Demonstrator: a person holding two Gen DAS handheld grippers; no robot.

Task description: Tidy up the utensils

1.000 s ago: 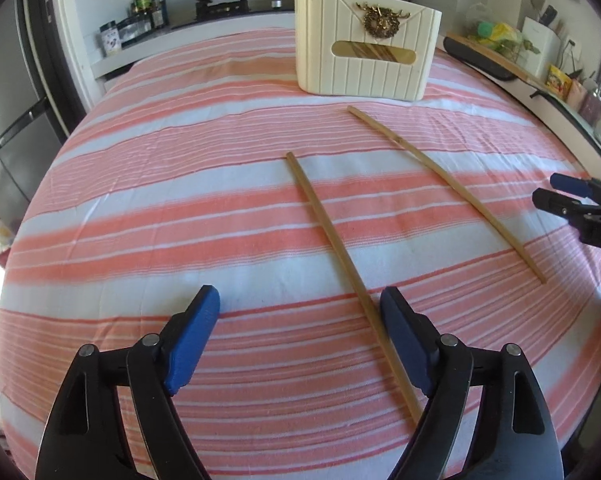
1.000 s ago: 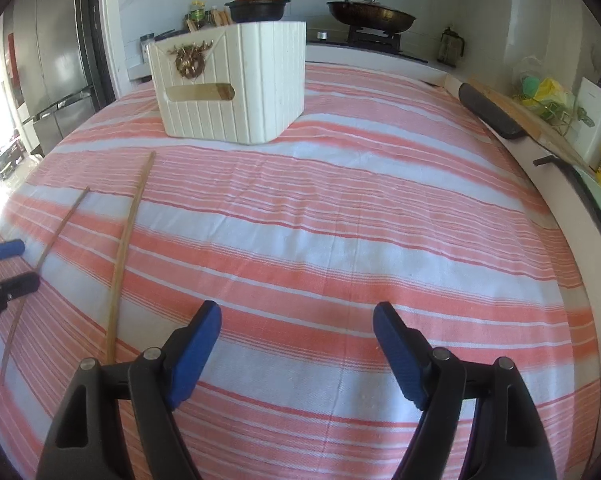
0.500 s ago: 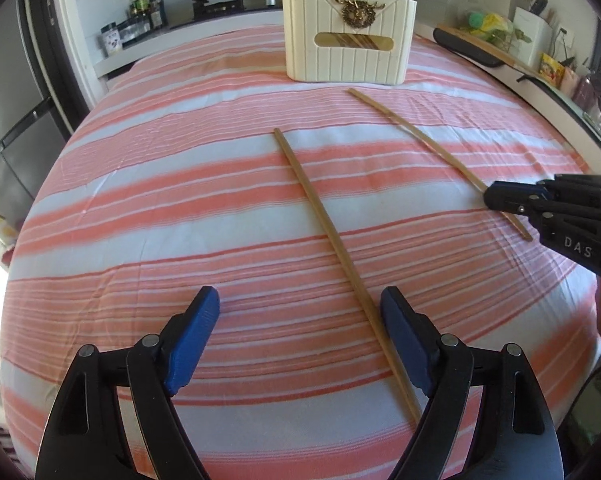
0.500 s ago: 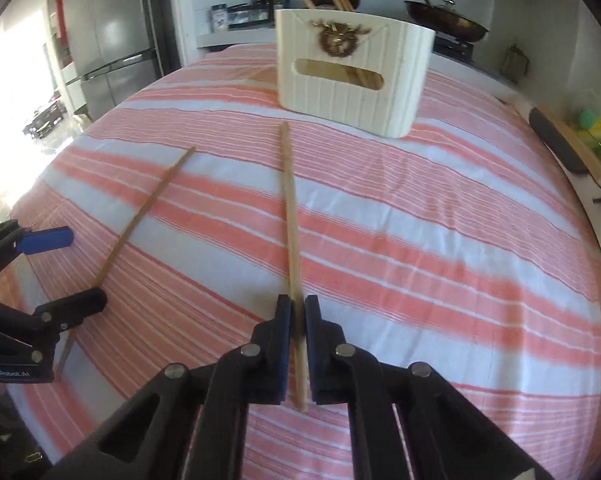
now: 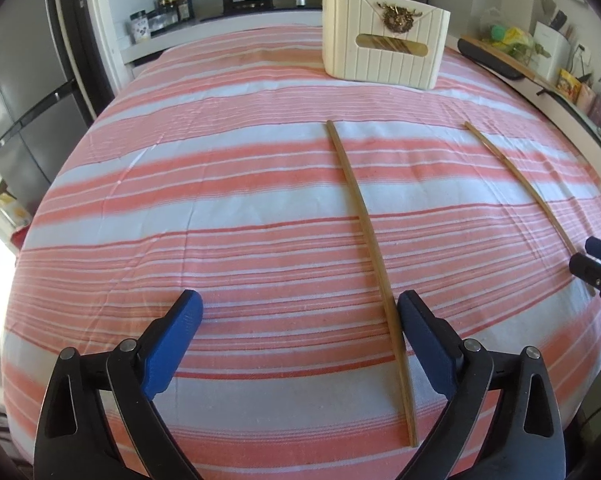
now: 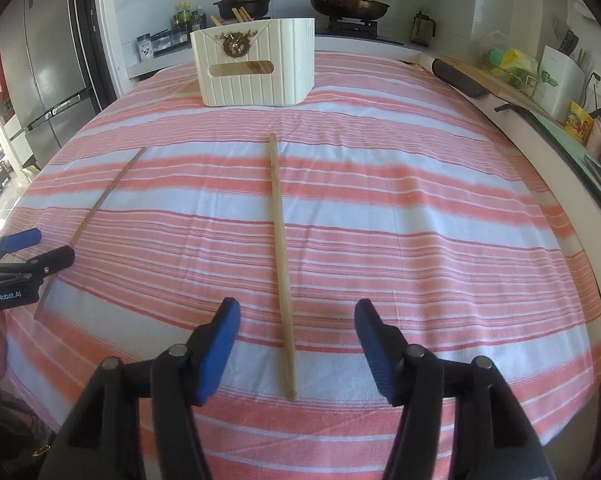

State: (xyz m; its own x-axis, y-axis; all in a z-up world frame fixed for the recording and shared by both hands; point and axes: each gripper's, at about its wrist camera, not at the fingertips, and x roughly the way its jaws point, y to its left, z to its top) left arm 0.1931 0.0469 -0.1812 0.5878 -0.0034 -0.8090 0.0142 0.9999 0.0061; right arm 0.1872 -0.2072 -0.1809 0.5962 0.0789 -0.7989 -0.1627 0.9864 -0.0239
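Two chopsticks lie flat on the striped cloth [image 5: 220, 184], well apart from each other, both pointing toward the white box [image 5: 384, 50] at the far side. More chopsticks stand inside the box, and some show through its slot. Behind the box I see a pot [image 6: 242, 4] and a pan [image 6: 348, 6] on the stove. Nothing lies between the chopsticks and the box.

My left claw [image 5: 300, 344] is very wide and its jaws are opening. It holds nothing. The left chopstick [image 5: 370, 240] runs down just beside the inner face of my right pad [image 5: 424, 344]; I cannot tell if it touches the pad.

My right claw [image 6: 296, 350] is about half open and its jaws are opening too. The right chopstick [image 6: 280, 240] lies on the cloth between the two pads, its near end reaching under the gap, and neither pad presses on it. In the right view my left claw sits at the left edge, over the near part of the other chopstick.
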